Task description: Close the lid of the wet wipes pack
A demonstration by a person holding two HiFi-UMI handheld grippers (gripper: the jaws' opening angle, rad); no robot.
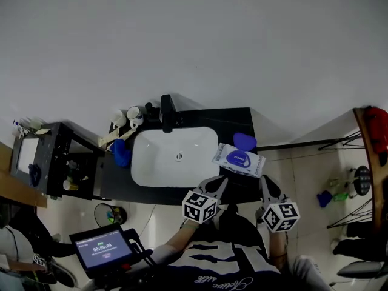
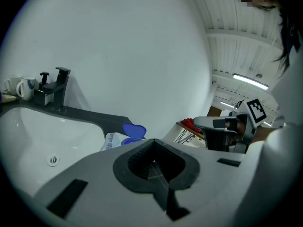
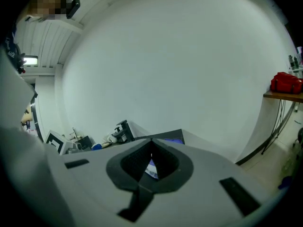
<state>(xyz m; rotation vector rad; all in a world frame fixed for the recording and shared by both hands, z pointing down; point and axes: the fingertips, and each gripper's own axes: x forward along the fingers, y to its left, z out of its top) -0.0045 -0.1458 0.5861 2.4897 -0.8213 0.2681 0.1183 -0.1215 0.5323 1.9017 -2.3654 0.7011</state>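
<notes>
Head view. Black desk [image 1: 233, 117] with a white sink [image 1: 151, 165] set in it. The wet wipes pack [image 1: 237, 160] lies flat on the desk just right of the sink. Its blue lid [image 1: 244, 141] is flipped open, on the pack's far side from the person. Left tool [image 1: 215, 185] hovers over the sink's near right corner, close to the pack but apart from it. Right tool [image 1: 267, 188] hangs further right of the sink, off the pack's near edge. Neither touches the pack.

Left gripper view. Jaws pressed together, tips meeting, nothing between them. Past them is the sink bowl, and at its right rim the pack [image 2: 111, 140] with the lid [image 2: 134, 129] standing up. Faucet [image 2: 57, 90] at the back of the sink.

Right gripper view. Jaws likewise clenched and empty. A sliver of the pack [image 3: 151, 168] shows through the gap behind the tips, and a blue edge of the lid [image 3: 174, 140] just above the jaw line.

Progress, as judged: nothing is done yet, since the lid is open and untouched. What is left is to bring a tool onto the lid, fold it over toward the person and press it home, perhaps steadying the pack with the other.
</notes>
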